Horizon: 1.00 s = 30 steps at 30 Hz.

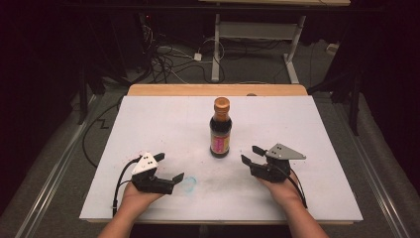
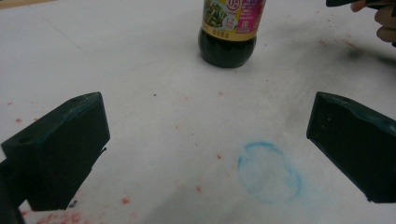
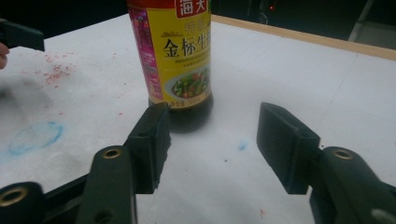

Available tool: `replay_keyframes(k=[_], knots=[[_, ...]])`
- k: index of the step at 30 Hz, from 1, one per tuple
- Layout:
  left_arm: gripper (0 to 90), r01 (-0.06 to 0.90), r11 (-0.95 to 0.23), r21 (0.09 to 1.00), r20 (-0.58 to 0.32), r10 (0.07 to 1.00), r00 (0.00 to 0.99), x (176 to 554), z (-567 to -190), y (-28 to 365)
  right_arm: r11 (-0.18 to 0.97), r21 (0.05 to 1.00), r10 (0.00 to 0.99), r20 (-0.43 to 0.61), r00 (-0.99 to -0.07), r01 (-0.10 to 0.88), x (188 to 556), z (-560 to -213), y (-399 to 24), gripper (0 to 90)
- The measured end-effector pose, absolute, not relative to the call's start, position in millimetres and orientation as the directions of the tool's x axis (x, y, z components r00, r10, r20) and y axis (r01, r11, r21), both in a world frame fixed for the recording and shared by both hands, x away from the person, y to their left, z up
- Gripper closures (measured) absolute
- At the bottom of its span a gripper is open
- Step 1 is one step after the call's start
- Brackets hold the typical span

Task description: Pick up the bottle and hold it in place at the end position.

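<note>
A dark sauce bottle (image 3: pixel 175 60) carried a yellow label (image 3: pixel 184 56) that read "海天" on red and "金标生" in black; smaller print beneath was illegible.

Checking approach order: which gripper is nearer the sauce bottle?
Right. The right gripper sits just beside the sauce bottle, jaws open toward it, not touching. The left gripper is farther off, near the table's front edge, jaws wide.

One bottle (image 1: pixel 220 128), two grippers, one table (image 1: pixel 148 124).
</note>
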<state>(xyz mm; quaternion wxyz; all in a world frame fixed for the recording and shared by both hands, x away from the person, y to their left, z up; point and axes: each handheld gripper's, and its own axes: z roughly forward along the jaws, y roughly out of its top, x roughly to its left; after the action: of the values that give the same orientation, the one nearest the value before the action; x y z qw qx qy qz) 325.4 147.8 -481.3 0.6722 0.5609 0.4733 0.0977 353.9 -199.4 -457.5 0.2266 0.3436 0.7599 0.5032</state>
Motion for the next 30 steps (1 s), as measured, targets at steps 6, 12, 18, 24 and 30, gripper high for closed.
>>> replay_keyframes(k=[6, 12, 18, 24, 30], knots=[[0.0, 0.429, 0.349, 0.833, -0.545, 0.653, 0.526, 335, -482, 140, 0.271, 0.915, 0.743, -0.003, -0.669, 0.298, 348, -463, -204, 62.4], [0.0, 0.411, 0.368, 0.834, -0.548, 0.646, 0.532, 346, -479, 133, 0.28, 0.909, 0.734, 0.004, -0.679, 0.308, 347, -466, -204, 74.9], [0.0, 0.417, 0.363, 0.833, -0.549, 0.636, 0.542, 358, -471, 127, 0.28, 0.912, 0.723, 0.005, -0.691, 0.3, 345, -465, -202, 89.0], [0.0, 0.418, 0.365, 0.832, -0.553, 0.607, 0.571, 368, -458, 112, 0.272, 0.921, 0.724, -0.005, -0.69, 0.279, 344, -460, -201, 90.0], [0.0, 0.431, 0.347, 0.833, -0.551, 0.587, 0.593, 387, -449, 92, 0.26, 0.926, 0.722, 0.001, -0.691, 0.274, 348, -455, -199, 90.0]])
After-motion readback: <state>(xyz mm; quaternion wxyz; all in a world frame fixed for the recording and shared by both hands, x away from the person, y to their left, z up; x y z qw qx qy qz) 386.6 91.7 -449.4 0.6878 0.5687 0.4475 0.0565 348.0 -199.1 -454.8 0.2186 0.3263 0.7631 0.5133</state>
